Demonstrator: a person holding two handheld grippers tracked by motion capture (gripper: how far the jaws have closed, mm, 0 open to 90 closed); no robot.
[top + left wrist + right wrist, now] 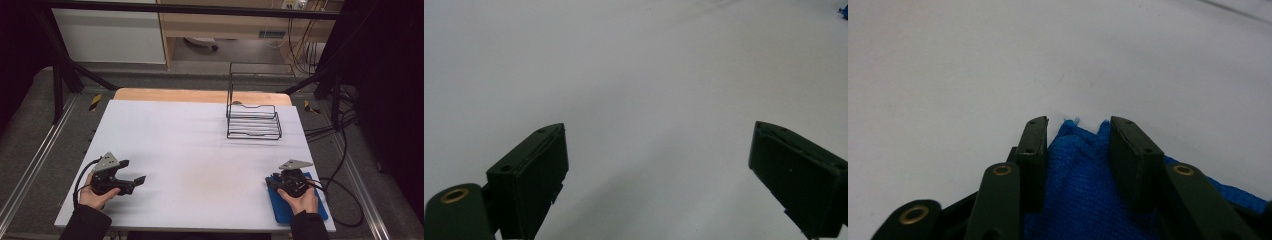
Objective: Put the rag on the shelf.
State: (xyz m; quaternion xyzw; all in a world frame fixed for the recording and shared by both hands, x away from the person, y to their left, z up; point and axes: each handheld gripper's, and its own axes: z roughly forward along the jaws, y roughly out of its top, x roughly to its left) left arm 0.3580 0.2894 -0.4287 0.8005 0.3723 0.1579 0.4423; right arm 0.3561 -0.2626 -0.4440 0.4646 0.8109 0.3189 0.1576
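**Right jaws pinch the blue cloth at the near right corner**

At the near right corner of the tabletop (200,145) lies a blue cloth (282,207), flat on the white surface, with its far corner pointing to the middle of the tabletop. A person's right hand (300,200) holds the right gripper (274,183) down on this cloth. In the right gripper view the jaws stand narrow, and a raised fold of the blue cloth (1078,165) is gathered between them, touching both pads; the tip of the fold sticks out a little past the jaw tips.

At the near left corner the left hand (95,196) holds the left gripper (134,181) just above the bare surface, pointing to the right. Its jaws are spread wide with nothing between them.

Farther away, close to the far edge on the right side, stands a black wire rack (253,117), well apart from both grippers.
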